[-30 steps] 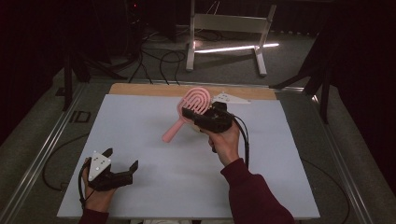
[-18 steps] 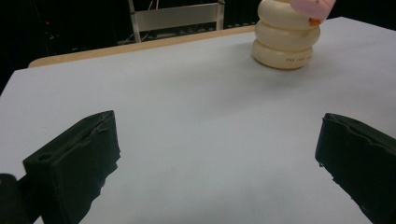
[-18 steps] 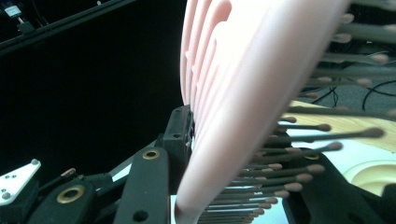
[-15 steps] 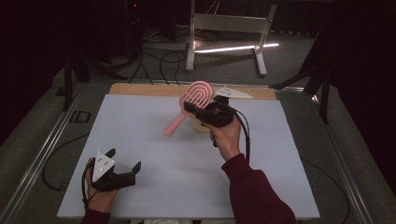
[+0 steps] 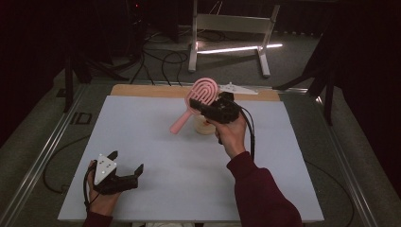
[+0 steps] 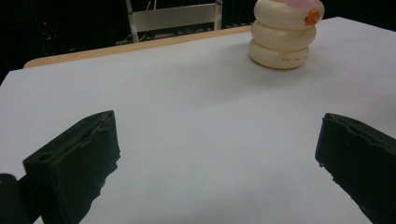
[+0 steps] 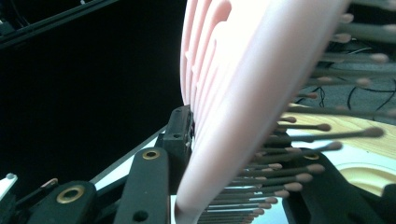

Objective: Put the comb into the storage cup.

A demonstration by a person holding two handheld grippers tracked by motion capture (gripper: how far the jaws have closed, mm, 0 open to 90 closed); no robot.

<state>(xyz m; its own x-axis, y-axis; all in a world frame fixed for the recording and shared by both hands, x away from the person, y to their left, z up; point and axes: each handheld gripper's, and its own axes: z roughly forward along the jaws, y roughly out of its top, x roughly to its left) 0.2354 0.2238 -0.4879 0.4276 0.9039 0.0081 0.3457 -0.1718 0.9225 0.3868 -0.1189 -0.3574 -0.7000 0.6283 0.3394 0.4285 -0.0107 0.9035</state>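
A pink hairbrush (image 5: 197,101) with a vented oval head and many bristles (image 7: 289,154) hangs above the white table, its handle pointing down-left. My right gripper (image 5: 204,107) is shut on the brush's head, which fills the right gripper view (image 7: 243,93) between the black jaws. Under the brush stands a cream ringed holder (image 5: 205,126), seen upright at the far right of the left gripper view (image 6: 284,39). My left gripper (image 5: 126,166) rests near the table's front left corner, open, with bare table between its pads (image 6: 74,158).
The white table sheet (image 5: 156,161) ends at a wooden strip (image 5: 142,91) along the far edge. A white flat object (image 5: 239,88) lies on that strip. Beyond it are a metal stand (image 5: 231,28) and floor cables (image 5: 156,56). A black cable (image 5: 249,132) trails from my right gripper.
My right hand has lifted the brush slightly up and toward the far edge, so its head is now over the holder. The left gripper has stayed put.
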